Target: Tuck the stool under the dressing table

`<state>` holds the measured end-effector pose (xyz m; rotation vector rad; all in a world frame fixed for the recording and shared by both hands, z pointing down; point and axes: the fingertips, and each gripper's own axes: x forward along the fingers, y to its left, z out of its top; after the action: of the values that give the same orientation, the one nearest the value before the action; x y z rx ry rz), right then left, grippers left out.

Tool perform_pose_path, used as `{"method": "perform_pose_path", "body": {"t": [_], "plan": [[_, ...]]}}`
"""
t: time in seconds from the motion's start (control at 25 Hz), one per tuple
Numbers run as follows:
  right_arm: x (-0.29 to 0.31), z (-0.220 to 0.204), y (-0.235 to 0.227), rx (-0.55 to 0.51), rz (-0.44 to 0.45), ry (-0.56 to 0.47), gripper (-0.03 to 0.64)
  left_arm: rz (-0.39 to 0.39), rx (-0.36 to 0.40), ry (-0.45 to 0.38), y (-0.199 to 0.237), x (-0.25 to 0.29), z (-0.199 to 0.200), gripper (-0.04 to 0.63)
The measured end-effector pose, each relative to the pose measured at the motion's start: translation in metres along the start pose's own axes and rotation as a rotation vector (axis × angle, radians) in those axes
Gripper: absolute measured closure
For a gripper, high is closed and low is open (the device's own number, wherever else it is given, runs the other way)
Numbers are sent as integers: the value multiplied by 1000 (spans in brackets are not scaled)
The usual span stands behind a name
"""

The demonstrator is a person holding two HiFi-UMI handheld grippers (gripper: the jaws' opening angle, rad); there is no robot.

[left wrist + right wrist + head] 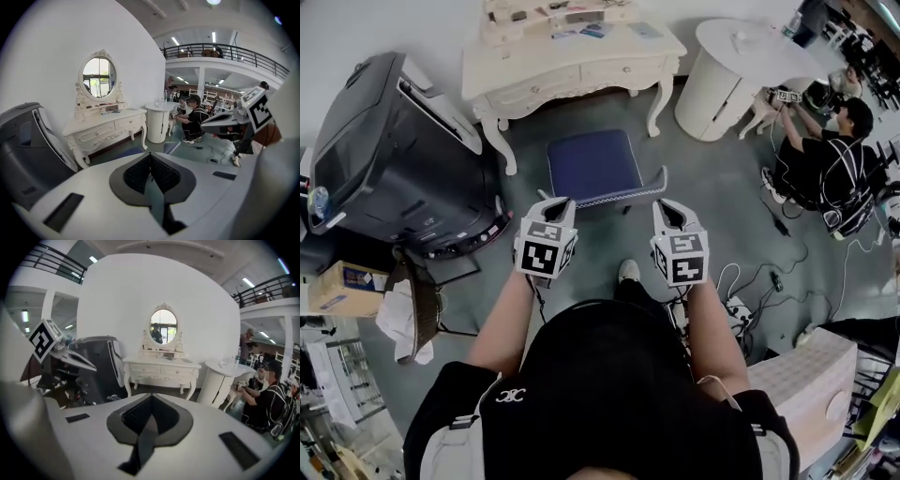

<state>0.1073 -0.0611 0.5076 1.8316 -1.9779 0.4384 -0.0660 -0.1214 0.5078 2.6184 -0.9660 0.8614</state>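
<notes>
The stool [592,167] stands out before the table [581,75], not yet tucked; left tool [555,202] and right tool [672,206], both closed and empty, hover near its seat.

a curved white wall [117,296] is rising over a grey floor [712,187]. strip lights [213,37] are glowing above a railed balcony [225,49], a round white cabinet [727,80] standing nearby.
</notes>
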Motion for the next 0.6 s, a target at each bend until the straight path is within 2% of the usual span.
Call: {"method": "perform_pose_path", "body": {"t": [0.16, 0.24, 0.32, 0.4, 0.48, 0.6], "plan": [[27, -15, -18, -138, 144, 88, 601, -155, 89, 114, -16, 21, -21, 586], [39, -21, -24, -212, 233, 123, 574, -183, 123, 168, -17, 31, -32, 584], [50, -26, -30, -263, 306, 144, 542, -163, 135, 208, -13, 41, -41, 542], [64, -33, -36, -279, 356, 164, 515, -96, 131, 217, -2, 50, -46, 461], [76, -38, -40, -299, 381, 181, 487, -38, 116, 218, 6, 56, -49, 452], [86, -45, -34, -375, 450, 222, 435, -29, 100, 252, 6, 64, -58, 431]]}}
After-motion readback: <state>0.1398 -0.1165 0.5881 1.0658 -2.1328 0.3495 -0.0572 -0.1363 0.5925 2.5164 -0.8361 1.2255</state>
